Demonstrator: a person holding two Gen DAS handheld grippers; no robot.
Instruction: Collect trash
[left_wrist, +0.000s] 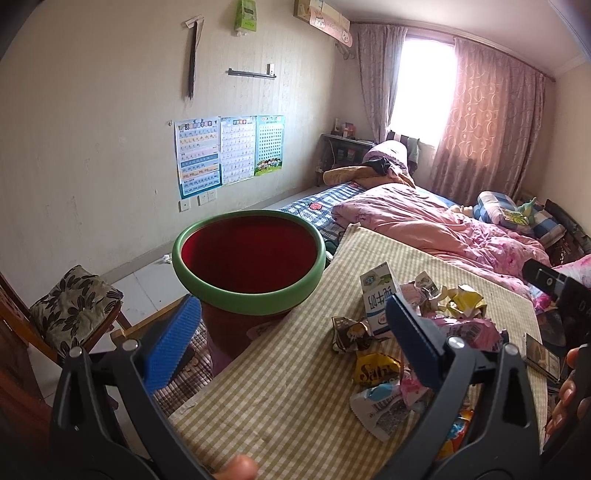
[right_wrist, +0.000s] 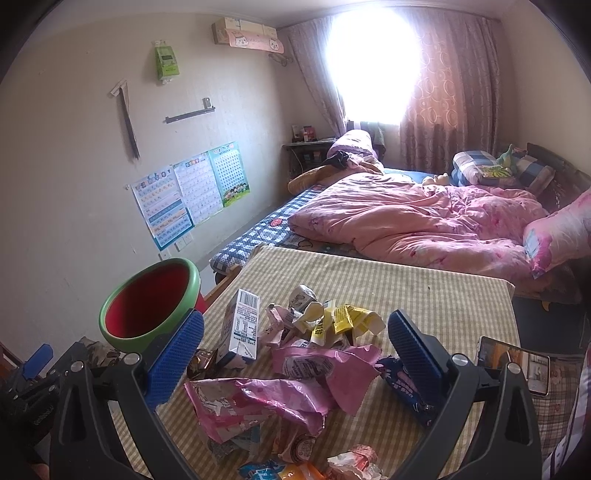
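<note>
The left gripper (left_wrist: 291, 332) is held level above the near left part of the worktop (left_wrist: 280, 373), its blue fingers spread wide with nothing between them; a fingertip (left_wrist: 238, 469) of the holding hand is seen at the lower edge. It is aimed toward the bin (left_wrist: 247, 254), a red bucket with a green rim, which stands upright just beside the worktop's left edge, mouth facing up.

The right gripper (right_wrist: 295, 350) is held low over the trash pile (right_wrist: 295, 362), tilted slightly downward, with its fingers likewise wide apart and gripping nothing. The left finger (right_wrist: 173, 358) is seen in front of the bin's rim, and the right finger (right_wrist: 413, 354) hangs above a dark blue wrapper (right_wrist: 406, 391).

The trash is heaped on the checked cloth at the near middle of the worktop. A milk carton (right_wrist: 242, 332) is seen at the pile's left side, lying tilted with its long axis running away from the camera toward the bed (right_wrist: 424, 221). Crumpled pink wrappers (right_wrist: 280, 398) are spread in front, and yellow wrappers (right_wrist: 343, 321) lie behind them. A phone (right_wrist: 513, 363) rests at the worktop's right edge.
</note>
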